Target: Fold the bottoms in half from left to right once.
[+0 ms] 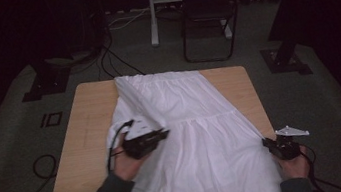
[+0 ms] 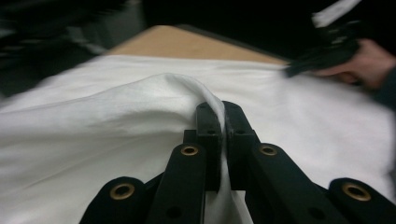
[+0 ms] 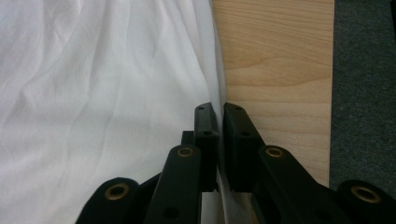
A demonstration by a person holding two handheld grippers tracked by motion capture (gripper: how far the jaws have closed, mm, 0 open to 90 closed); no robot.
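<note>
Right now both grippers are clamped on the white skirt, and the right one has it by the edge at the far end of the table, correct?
Not quite. Both are clamped on the white skirt, but the right gripper holds its edge at the near right side of the table, close to the person, as the high view shows. The left gripper pinches a raised fold.

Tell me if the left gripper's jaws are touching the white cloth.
Touching. The left gripper view shows the left gripper with its jaws shut on a raised fold of the white cloth, the fabric pinched between the pads and trailing down between them.
</note>
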